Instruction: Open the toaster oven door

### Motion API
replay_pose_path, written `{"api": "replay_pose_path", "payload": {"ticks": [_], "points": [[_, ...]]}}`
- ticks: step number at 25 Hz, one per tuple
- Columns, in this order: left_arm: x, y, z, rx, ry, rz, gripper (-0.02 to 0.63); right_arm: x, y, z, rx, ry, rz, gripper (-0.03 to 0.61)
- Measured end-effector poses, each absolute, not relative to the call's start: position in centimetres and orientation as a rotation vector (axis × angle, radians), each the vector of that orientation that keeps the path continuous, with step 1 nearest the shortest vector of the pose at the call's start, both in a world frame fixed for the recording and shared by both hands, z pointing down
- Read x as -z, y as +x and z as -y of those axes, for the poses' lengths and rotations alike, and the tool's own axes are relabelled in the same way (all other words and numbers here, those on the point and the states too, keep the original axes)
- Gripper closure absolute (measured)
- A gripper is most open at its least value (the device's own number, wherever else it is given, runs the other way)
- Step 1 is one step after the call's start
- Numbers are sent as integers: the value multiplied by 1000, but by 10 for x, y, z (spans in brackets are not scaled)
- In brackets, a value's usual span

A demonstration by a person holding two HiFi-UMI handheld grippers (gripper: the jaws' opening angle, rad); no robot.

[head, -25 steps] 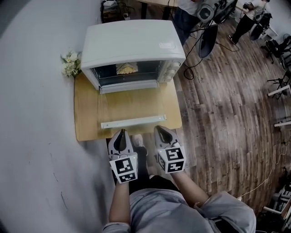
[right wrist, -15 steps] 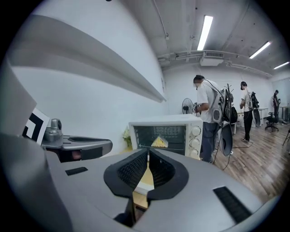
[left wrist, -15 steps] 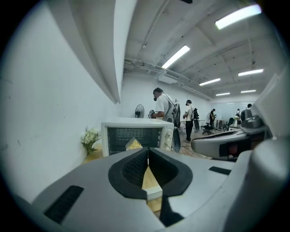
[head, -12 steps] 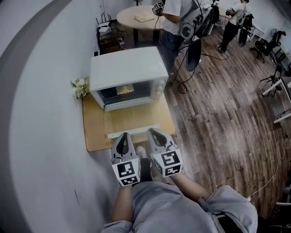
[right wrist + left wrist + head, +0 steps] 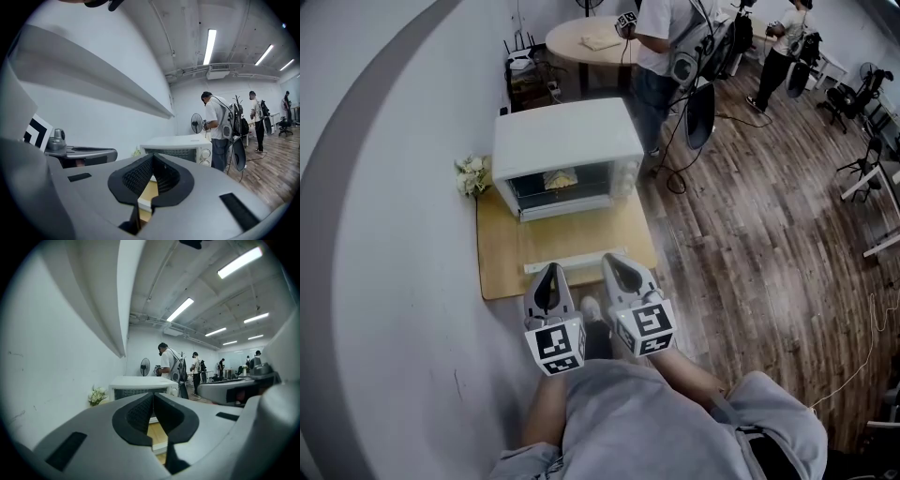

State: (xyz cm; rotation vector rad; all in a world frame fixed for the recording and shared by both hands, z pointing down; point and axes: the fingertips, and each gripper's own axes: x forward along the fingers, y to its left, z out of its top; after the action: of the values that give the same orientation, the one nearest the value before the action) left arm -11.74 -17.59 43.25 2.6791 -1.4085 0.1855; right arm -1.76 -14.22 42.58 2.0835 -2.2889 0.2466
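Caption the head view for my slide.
Oven on table, door open; left gripper and right gripper shut, empty.

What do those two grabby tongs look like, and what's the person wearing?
The left tongs and right tongs are pale grey wedges tapering to a point, with black ribbed pads inside. Each carries a white cube printed with black square markers. The person wears a grey top.

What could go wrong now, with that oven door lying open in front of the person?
The open door lies flat and juts toward the person, close below the left gripper and right gripper, both shut and empty. A careless forward or downward move could knock it or strain its hinges. The flowers sit right beside the toaster oven. If it is hot, which I cannot tell, they might scorch.
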Motion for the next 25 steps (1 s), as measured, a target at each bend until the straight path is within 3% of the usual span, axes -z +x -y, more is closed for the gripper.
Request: {"api": "replay_pose_path", "payload": {"ticks": [25], "points": [[-439,-118,170,-202,2665,1438,607,-426,-20,137,-220,2031,2313,580]]}}
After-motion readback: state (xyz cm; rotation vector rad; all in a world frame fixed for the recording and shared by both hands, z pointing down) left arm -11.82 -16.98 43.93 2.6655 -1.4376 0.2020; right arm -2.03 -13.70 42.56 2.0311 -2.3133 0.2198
